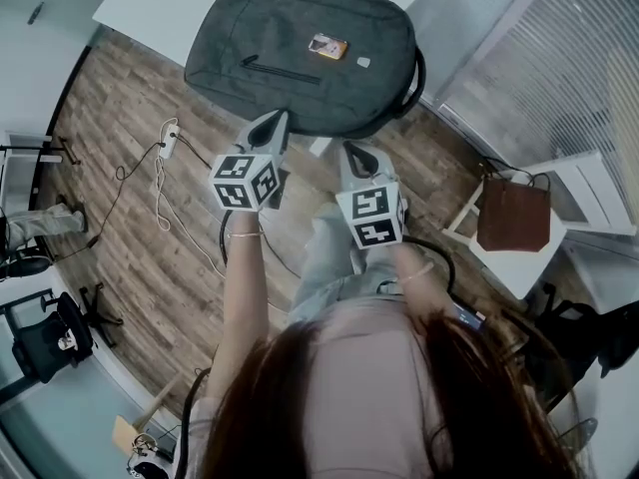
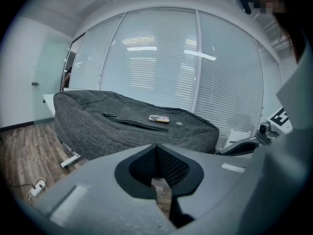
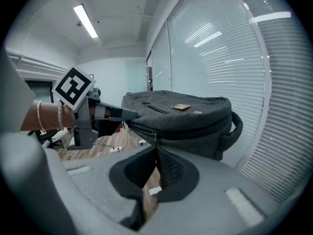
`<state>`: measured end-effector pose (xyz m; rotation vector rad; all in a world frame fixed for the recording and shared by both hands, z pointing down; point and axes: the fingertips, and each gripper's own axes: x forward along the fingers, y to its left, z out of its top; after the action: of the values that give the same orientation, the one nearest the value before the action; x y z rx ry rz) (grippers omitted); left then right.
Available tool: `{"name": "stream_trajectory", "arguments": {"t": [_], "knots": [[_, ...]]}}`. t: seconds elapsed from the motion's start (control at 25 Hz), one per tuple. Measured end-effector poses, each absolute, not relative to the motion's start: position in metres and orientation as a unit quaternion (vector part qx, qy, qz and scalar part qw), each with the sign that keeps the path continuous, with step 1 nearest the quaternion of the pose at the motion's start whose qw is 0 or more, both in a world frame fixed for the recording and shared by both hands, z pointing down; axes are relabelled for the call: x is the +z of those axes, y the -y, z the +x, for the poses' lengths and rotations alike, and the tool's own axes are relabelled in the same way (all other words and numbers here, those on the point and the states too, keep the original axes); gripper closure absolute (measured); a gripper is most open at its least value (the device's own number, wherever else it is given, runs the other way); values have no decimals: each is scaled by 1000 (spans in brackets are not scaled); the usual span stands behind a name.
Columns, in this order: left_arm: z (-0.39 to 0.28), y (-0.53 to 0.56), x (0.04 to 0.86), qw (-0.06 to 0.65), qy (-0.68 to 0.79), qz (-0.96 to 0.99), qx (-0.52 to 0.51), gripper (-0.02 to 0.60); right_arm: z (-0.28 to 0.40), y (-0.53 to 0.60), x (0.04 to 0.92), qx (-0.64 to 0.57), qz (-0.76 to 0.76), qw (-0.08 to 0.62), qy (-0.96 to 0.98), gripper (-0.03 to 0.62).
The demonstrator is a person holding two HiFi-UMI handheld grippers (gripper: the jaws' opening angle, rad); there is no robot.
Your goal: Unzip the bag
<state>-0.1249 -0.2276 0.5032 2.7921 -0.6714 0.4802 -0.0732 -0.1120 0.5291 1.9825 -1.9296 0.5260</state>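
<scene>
1. Left gripper: the jaws are pressed together and nothing sits between the pads. The tips point slightly downward at the near side of the bag. From the head view, contact with the fabric cannot be confirmed.

2. Right gripper: the jaws are pressed together. The zipper pull hangs from the main zipper on the bag's side wall, directly in line with the tips and just above them. Whether the pads touch it cannot be made out.

3. Both grippers are held side by side, near each other, with the marker cubes facing up (left one at the right gripper's left).

4. The bag is a grey fabric backpack lying flat on a white table, ahead of both grippers. Its front panel faces up.
- The front pocket zipper runs across the panel beyond the left gripper's tips.
- A small yellow label lies further along the panel, ahead of the right gripper.

5. A power strip with white cable lies on the wooden floor, off to the left gripper's left.

6. A brown paper bag stands on a white chair, well to the right gripper's right.
</scene>
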Motion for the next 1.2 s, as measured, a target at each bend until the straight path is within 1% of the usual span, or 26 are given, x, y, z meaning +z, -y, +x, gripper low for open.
{"name": "stream_trajectory", "arguments": {"t": [0.24, 1.2], "knots": [[-128, 227, 503, 115, 229, 953, 160, 574, -56, 104, 531, 192, 712, 149, 659, 589], [-128, 226, 502, 109, 238, 952, 158, 574, -4, 91, 518, 185, 733, 155, 636, 588]]}}
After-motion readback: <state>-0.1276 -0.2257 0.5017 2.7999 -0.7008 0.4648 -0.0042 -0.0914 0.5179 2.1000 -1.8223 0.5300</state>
